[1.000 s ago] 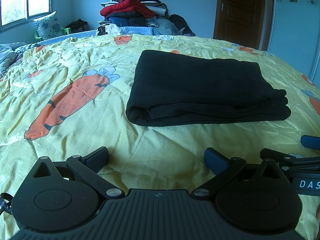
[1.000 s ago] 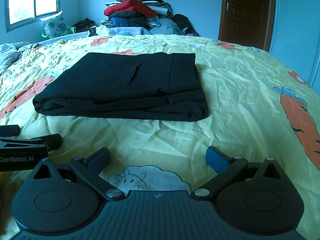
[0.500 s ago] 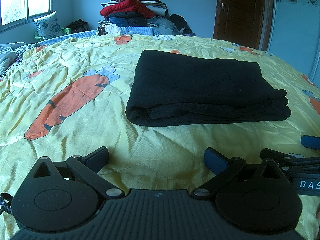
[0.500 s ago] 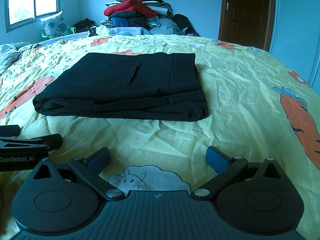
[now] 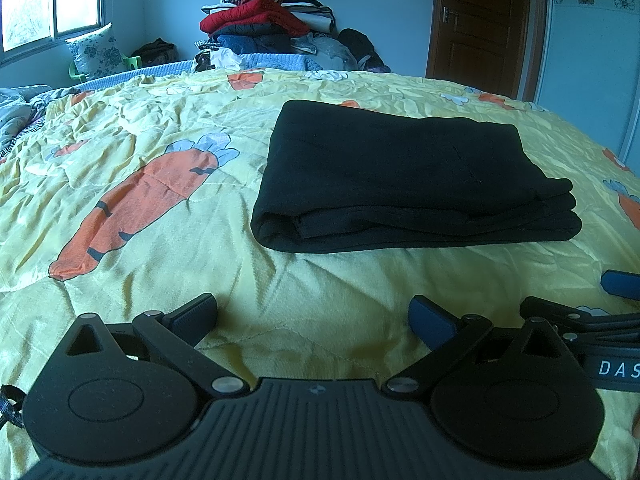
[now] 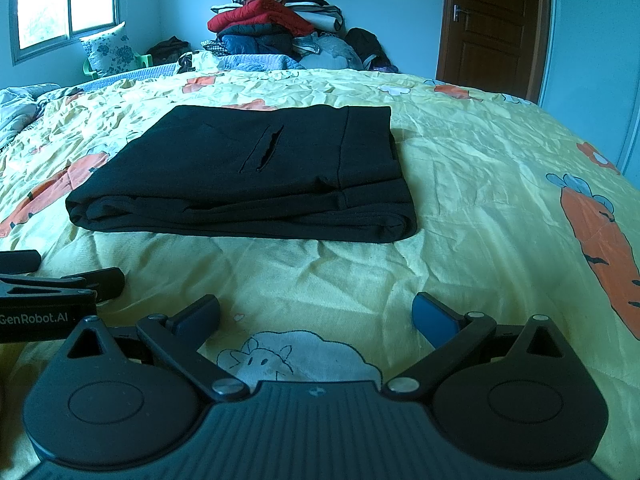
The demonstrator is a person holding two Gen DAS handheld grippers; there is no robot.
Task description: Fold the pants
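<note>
Black pants (image 5: pixel 404 176) lie folded into a flat rectangle on the yellow carrot-print bedspread (image 5: pixel 152 136); in the right wrist view the pants (image 6: pixel 256 176) show a pocket slit on top. My left gripper (image 5: pixel 314 314) rests low on the bedspread, short of the pants' near edge, open and holding nothing. My right gripper (image 6: pixel 316 314) sits beside it, likewise open and apart from the pants. Each gripper shows at the edge of the other's view: the right gripper (image 5: pixel 616 292) and the left gripper (image 6: pixel 68 276).
A tall heap of clothes (image 5: pixel 264 28) stands beyond the bed's far side. A brown door (image 6: pixel 492 24) is at the back right, a window (image 5: pixel 48 0) and a floral pillow (image 5: pixel 98 54) at the back left. Bare bedspread (image 6: pixel 500 184) surrounds the pants.
</note>
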